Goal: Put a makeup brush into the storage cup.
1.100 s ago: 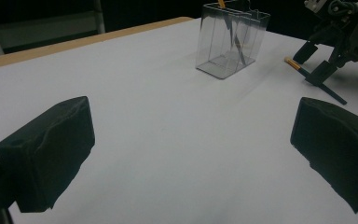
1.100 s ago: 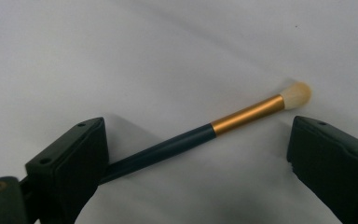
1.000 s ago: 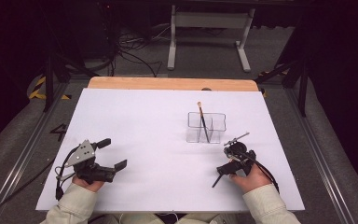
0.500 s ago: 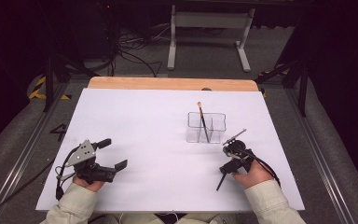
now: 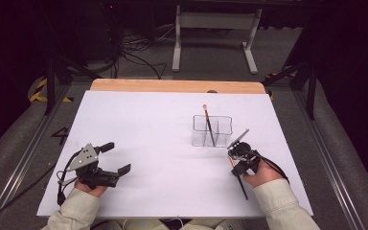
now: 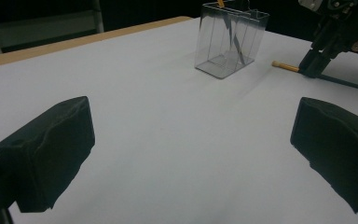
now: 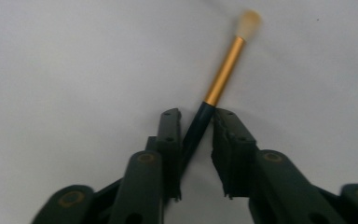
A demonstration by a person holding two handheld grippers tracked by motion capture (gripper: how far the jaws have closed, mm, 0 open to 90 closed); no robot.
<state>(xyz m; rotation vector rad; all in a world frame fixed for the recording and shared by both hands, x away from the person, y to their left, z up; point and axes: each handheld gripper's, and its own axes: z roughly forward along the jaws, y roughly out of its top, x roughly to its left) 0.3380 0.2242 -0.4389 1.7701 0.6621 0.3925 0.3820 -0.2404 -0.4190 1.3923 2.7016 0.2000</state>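
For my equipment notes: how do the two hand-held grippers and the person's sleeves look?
Both the left hand-held gripper and right hand-held gripper are black with trailing black cables; the left carries a grey three-cornered plate. The sleeves are pale beige.

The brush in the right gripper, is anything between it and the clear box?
Nothing visible. The brush sits between the right gripper's jaws, which have just been closing. Only bare white table lies between it and the clear box, which already holds another brush.

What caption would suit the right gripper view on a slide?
Right gripper, jaws just closing, takes a dark-handled makeup brush with gold ferrule off the white table.
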